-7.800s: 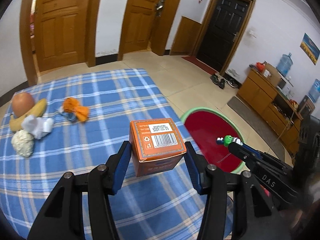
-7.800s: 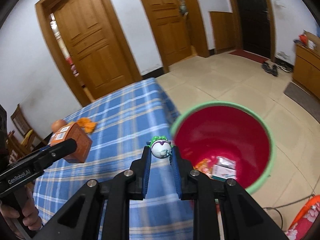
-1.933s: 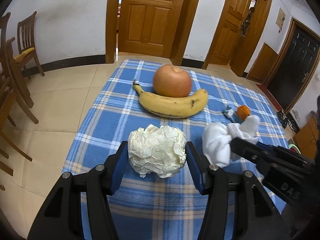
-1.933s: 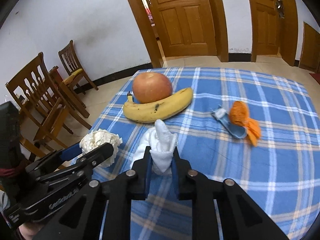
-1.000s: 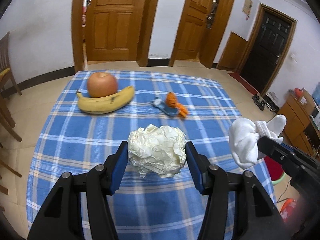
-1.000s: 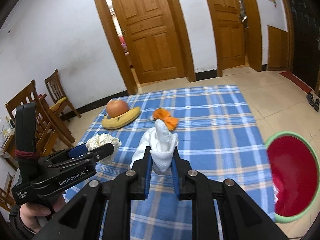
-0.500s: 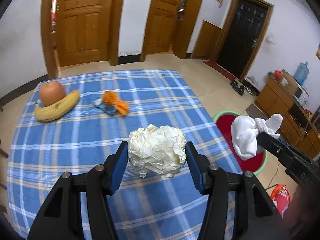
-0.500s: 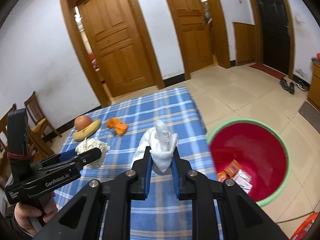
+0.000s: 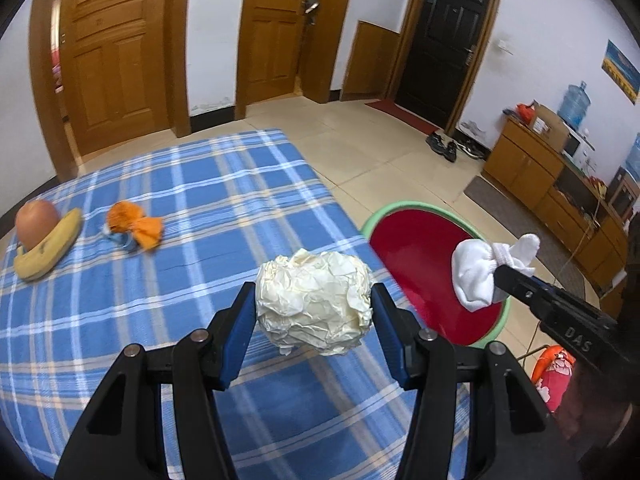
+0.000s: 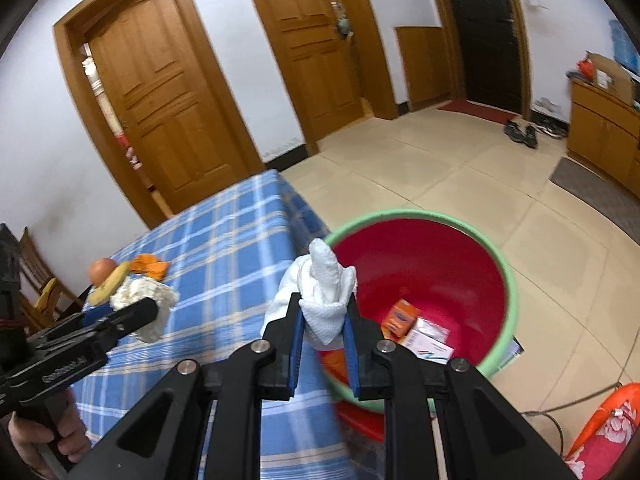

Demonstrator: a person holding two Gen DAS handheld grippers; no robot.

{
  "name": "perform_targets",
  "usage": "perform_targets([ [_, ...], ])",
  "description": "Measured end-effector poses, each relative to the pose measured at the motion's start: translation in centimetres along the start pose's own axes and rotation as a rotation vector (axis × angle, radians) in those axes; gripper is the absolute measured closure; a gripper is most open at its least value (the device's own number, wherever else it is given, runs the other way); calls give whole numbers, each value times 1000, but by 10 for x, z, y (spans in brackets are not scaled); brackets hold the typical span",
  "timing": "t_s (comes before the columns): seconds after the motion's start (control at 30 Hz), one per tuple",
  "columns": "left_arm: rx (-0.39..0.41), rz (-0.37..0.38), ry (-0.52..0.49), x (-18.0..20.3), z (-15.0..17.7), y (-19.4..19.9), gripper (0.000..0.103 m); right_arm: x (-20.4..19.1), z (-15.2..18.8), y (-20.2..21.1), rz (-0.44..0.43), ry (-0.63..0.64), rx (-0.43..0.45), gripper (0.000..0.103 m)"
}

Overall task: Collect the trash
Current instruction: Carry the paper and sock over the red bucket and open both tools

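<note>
Both grippers (image 9: 314,310) (image 10: 322,318) angled down — loaded

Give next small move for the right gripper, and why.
Probably carry it a little farther out over the red bin, then open. The right gripper is shut on the white tissue wad, which looks level with the bin's near rim, not its middle.

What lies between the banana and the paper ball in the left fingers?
In the left wrist view, orange peel lies between the banana and the paper ball.
</note>
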State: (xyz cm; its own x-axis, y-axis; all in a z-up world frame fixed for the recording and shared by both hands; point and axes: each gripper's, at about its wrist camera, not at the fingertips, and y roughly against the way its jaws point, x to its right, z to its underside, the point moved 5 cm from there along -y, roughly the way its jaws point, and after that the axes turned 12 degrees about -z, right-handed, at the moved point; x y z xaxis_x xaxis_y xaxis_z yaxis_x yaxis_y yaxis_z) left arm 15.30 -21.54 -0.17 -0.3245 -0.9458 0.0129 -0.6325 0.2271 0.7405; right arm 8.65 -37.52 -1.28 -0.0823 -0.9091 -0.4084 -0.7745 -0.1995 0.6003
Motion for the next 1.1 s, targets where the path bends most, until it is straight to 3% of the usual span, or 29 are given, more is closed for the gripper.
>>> perform_targets([
  [0.4, -21, 43, -92, 47, -8, -26, 46, 60, 13, -21, 104, -90, -60, 78],
  [0.57, -31, 54, -119, 65, -10, -37, 46, 70, 16, -24, 115, -100, -73, 58],
  [1.1, -76, 117, -167, 107, -19, -69, 42, 89, 20, -19, 150, -126, -77, 50],
])
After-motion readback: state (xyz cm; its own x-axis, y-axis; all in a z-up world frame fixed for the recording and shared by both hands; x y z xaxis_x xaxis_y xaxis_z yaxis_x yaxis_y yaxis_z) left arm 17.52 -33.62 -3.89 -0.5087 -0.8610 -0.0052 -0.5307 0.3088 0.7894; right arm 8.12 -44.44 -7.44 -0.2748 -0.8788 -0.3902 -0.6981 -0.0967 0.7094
